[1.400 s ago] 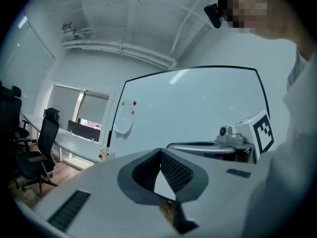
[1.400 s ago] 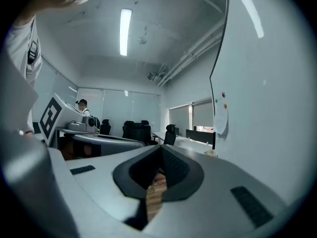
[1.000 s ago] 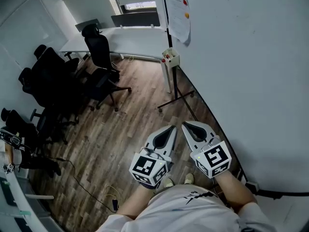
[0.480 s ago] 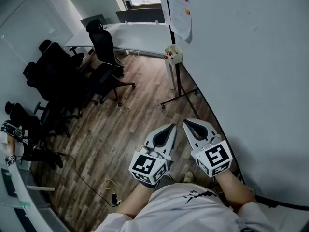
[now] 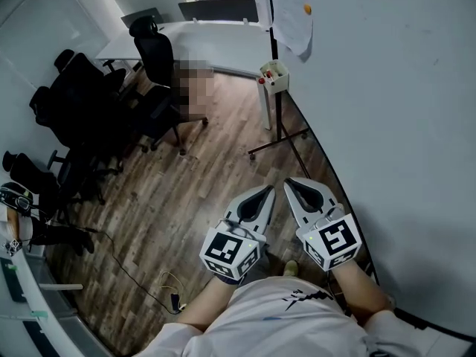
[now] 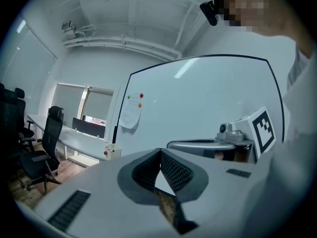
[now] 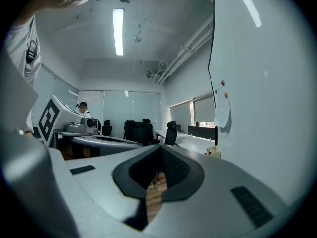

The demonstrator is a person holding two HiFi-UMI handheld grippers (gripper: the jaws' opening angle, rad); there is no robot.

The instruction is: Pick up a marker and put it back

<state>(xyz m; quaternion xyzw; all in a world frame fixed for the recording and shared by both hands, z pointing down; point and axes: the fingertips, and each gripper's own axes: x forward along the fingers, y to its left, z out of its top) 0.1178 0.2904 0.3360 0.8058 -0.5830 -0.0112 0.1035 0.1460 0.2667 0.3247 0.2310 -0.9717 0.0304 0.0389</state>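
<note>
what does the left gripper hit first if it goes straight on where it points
Probably the whiteboard: the left gripper aims at its surface, right of the marker holder, though depth is unclear.

No words or numbers are showing clearly enough to read. The left cube [image 5: 229,253] and right cube [image 5: 335,242] are displaying only black-and-white square patterns, not letters. A sheet [image 5: 294,13] is hanging on the whiteboard [image 5: 387,125], its print too small to read. The shirt [image 5: 260,326] is bearing a dark, illegible scrawl.
</note>
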